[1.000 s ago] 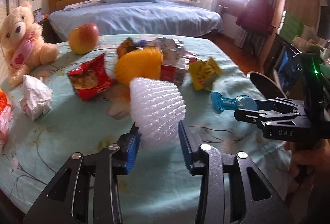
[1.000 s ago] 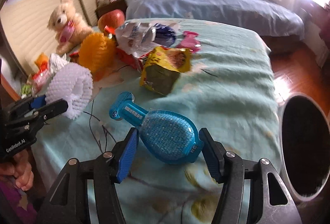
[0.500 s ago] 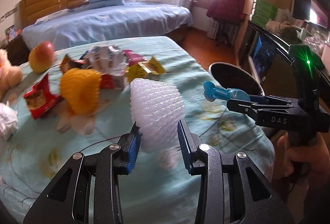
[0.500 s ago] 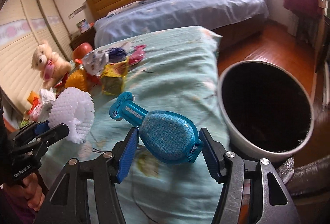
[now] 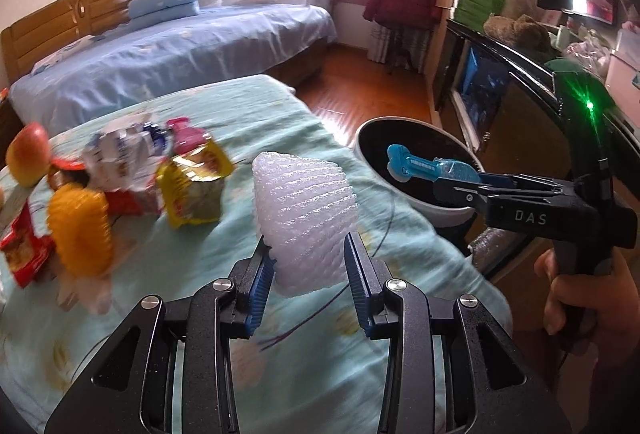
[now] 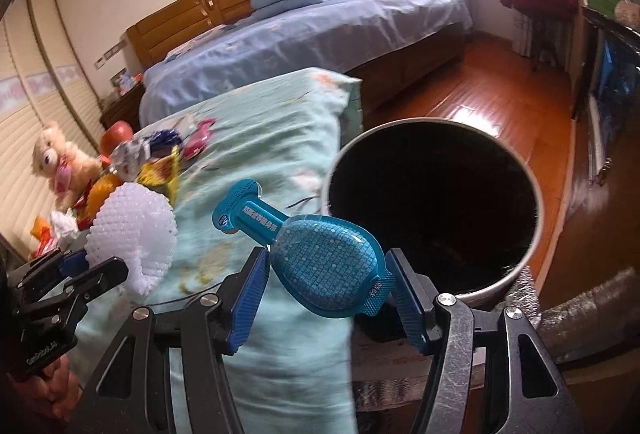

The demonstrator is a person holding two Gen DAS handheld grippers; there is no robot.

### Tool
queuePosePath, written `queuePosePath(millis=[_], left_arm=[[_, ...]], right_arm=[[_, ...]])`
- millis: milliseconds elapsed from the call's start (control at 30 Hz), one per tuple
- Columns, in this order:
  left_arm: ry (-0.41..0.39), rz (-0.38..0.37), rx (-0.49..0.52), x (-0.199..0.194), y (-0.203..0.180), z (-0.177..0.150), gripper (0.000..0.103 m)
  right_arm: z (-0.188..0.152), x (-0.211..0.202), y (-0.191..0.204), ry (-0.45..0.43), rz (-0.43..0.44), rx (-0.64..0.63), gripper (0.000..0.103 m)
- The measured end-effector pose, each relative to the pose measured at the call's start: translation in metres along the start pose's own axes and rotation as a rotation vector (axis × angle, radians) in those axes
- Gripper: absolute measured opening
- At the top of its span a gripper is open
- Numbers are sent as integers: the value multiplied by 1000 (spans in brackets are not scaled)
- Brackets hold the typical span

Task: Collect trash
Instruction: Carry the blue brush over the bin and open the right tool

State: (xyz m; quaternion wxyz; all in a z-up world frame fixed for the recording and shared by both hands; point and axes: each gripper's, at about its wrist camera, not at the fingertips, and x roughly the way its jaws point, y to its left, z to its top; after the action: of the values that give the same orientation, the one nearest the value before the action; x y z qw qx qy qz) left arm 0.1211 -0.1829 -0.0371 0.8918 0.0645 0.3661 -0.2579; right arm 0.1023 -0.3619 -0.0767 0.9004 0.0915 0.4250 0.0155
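Nearest the lenses, the left gripper point(image 5: 308, 270) is clamping a white foam net point(image 5: 306, 218) and the right gripper point(image 6: 326, 290) a blue plastic pack point(image 6: 320, 270), both nearing the bin point(image 6: 536, 202) past the bed's edge. Farther along, about 5 wrappers point(image 5: 192, 186) are lying uncollected on the bedspread point(image 5: 280, 322).

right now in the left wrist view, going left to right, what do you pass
apple → orange foam net → yellow snack wrapper → white foam net in the left gripper → blue plastic pack in the right gripper
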Motion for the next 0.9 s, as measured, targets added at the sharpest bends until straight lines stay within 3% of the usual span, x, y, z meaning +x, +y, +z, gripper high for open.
queuePosePath(millis=[567, 900], left_arm=[[57, -115, 37, 55, -47, 46, 34], [99, -130, 64, 85, -67, 60, 34]], right_arm=[[22, 11, -65, -13, -120, 97, 61], [33, 23, -88, 3, -137, 115, 61]])
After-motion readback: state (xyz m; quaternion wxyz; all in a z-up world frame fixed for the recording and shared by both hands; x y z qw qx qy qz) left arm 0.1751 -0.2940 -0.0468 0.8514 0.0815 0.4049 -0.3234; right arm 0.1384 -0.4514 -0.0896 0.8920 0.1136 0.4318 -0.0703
